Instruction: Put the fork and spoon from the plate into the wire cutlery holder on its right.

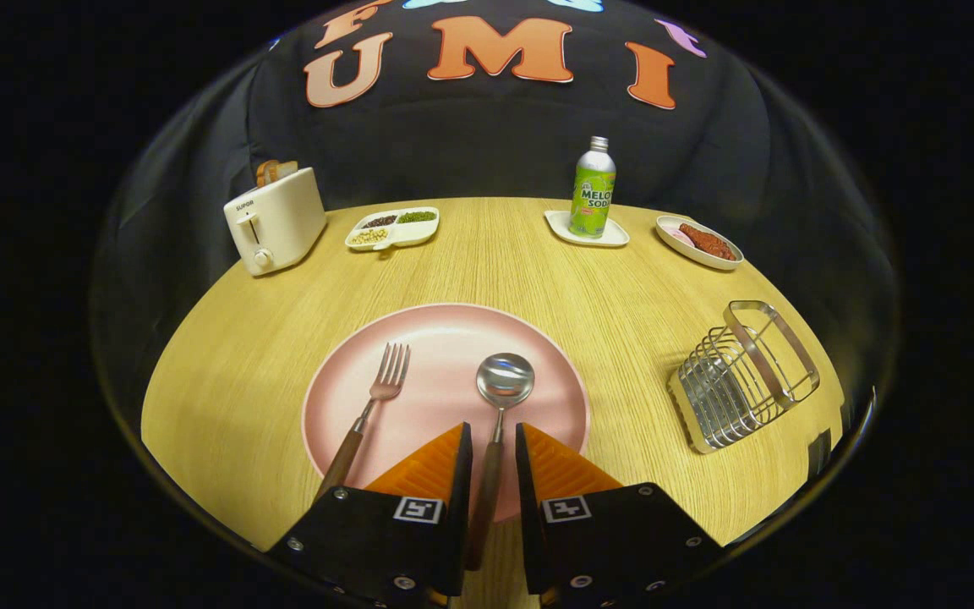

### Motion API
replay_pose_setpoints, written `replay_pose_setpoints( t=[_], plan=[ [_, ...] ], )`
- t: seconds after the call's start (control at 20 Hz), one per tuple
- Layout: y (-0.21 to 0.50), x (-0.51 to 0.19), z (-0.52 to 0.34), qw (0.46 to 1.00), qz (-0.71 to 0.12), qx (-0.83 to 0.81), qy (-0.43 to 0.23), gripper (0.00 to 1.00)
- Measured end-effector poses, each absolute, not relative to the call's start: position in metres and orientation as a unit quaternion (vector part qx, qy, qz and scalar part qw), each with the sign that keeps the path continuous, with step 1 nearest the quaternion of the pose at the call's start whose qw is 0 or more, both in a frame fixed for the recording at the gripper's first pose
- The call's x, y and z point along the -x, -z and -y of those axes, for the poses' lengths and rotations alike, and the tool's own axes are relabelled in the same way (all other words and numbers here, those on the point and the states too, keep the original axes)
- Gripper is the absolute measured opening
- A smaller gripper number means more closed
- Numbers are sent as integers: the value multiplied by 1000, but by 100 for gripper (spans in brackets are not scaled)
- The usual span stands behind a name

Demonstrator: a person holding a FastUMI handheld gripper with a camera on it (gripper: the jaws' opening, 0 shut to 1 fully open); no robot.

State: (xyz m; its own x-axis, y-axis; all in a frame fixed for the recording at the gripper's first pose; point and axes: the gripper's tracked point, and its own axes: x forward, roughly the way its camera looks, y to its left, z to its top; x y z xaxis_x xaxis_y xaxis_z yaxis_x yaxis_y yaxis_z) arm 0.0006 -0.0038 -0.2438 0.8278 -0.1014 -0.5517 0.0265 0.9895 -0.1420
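Note:
A pink plate point(445, 334) lies on the round wooden table point(622, 304), just ahead of my fingers. On it lie a fork point(384, 385) at the left and a spoon point(505, 378) at the right, both with wooden handles pointing back toward me. My gripper point(493, 433) is low over the plate's near rim. Its fingers point(432, 461) straddle the spoon's handle, with a visible gap on each side, so it is open. The fork's handle runs just left of the left finger. The wire cutlery holder point(745, 376) stands to the right of the plate, with nothing visible in it.
Along the far side of the table stand a cream toaster point(276, 222) holding toast, a divided snack dish point(392, 228), a green soda bottle point(593, 188) on a small white tray point(614, 237), and a dish with red food point(700, 242). The table's edge lies close beyond the holder.

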Motion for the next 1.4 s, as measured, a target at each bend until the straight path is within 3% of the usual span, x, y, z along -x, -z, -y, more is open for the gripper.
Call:
replay_pose_setpoints(
  t=[0.35, 0.4, 0.6, 1.4],
  plan=[
    [255, -1, 8, 947, -312, 62, 40, 26],
    [254, -2, 10, 947, -311, 64, 43, 14],
    [250, -1, 14, 949, -308, 53, 49, 5],
    [181, 7, 31, 955, -292, 48, 19, 4]
  ],
)
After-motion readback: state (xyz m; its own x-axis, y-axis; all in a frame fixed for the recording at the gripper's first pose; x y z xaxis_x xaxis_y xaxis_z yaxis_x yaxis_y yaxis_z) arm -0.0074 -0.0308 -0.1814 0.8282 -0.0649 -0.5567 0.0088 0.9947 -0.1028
